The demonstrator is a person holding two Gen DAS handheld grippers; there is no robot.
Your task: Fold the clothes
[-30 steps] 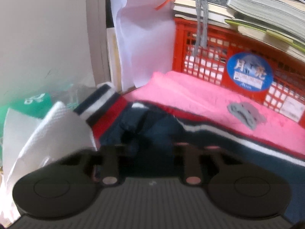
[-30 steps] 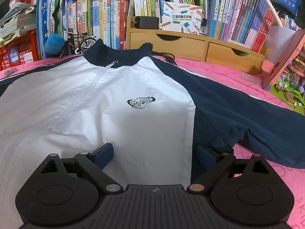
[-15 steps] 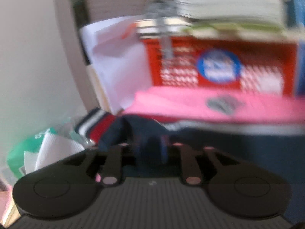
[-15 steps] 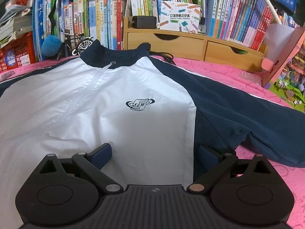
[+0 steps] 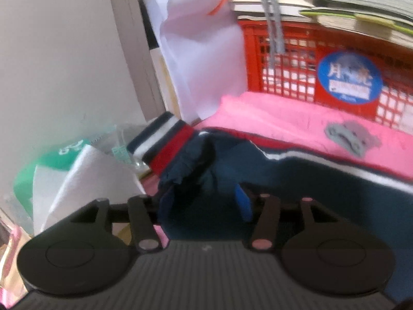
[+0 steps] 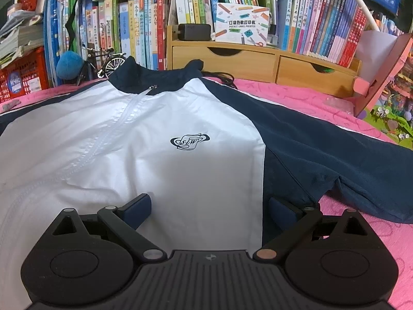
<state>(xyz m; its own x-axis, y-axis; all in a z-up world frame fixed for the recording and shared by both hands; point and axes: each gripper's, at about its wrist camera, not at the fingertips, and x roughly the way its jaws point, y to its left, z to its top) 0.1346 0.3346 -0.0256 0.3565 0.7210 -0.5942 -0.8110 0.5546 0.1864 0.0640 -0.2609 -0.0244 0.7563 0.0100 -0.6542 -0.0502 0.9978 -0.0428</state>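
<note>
- A white and navy zip-up jacket (image 6: 160,149) lies spread flat, front side up, on a pink cloth (image 6: 296,98) that covers the work surface.
- In the right wrist view, the jacket's navy collar (image 6: 155,80) points to the far side, toward a wooden drawer unit (image 6: 258,62) and a row of upright books (image 6: 322,25).
- A dark oval logo (image 6: 190,141) is printed on the white chest panel.
- One navy sleeve (image 6: 335,149) stretches out to the right across the pink cloth.
- The right gripper (image 6: 207,206) sits low over the near hem of the jacket, its jaws spread wide, with nothing between them.
- In the left wrist view, which is somewhat blurred, the left gripper (image 5: 201,204) has its jaws set partly apart, with bunched navy fabric of the other sleeve (image 5: 296,165) sitting between them; whether they pinch it cannot be told.
- That sleeve's striped cuff (image 5: 162,144), in navy, white and red, stands up just beyond the left gripper.
- Farther back stands a red plastic crate (image 5: 296,59) with books stacked on top.
- Crumpled white paper (image 5: 85,178) lies to the near left.
</note>
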